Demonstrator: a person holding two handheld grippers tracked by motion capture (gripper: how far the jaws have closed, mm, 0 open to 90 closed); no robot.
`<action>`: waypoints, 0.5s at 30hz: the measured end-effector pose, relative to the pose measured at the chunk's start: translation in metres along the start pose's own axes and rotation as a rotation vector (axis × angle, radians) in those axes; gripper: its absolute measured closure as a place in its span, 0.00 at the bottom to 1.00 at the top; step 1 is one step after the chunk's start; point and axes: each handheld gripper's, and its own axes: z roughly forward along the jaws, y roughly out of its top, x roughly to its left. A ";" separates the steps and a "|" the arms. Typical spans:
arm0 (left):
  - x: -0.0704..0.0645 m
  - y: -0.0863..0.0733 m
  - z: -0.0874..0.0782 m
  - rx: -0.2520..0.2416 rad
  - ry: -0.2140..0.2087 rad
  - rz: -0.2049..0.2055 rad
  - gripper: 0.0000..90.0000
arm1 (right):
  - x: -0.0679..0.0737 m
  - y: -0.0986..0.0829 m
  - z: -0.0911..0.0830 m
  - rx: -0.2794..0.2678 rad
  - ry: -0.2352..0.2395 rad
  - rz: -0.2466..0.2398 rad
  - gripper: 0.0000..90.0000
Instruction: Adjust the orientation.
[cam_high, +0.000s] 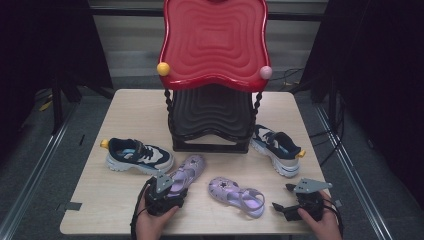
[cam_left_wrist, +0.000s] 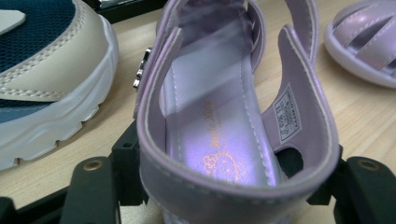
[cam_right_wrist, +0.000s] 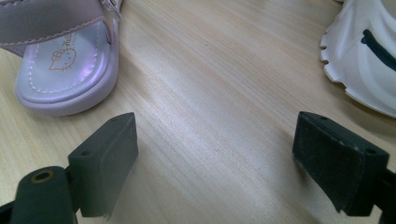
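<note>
Left gripper view has the two black jaws standing either side of the heel of a lilac sandal (cam_left_wrist: 219, 135), the heel strap rising between them and hiding the inner faces, so the jaws bracket the heel closely, but whether they press on it I cannot tell. The sandal's insole runs away from the jaws toward the toe, with a gold print near the heel and a white label inside the strap. To its left lies a navy and cream sneaker (cam_left_wrist: 42, 79), just beside it on the table (cam_left_wrist: 355, 121); at the upper right is the toe of a second lilac sandal (cam_left_wrist: 364, 46). In the high view the left gripper (cam_high: 167, 192) sits at the near end of the first sandal (cam_high: 190, 167), whose toe points toward the base of a two-tier shoe rack (cam_high: 212, 117) with a red top shelf. The right gripper (cam_high: 287, 200) rests near the table's front right corner, its jaws wide apart with bare wood between them in the right gripper view; the second sandal's heel (cam_right_wrist: 65, 65) lies beyond the left jaw, apart from it, and a white sneaker sole (cam_right_wrist: 364, 60) lies beyond the right jaw.
</note>
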 end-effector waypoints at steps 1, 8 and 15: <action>0.000 0.000 0.000 -0.001 -0.001 -0.002 0.38 | 0.000 0.000 0.000 0.000 0.000 0.000 0.15; 0.001 -0.001 -0.002 -0.027 -0.006 -0.026 0.40 | 0.000 0.000 0.000 0.000 0.000 0.000 0.15; -0.003 0.002 -0.007 -0.064 0.010 0.009 0.41 | 0.000 0.000 0.000 0.000 0.000 0.000 0.15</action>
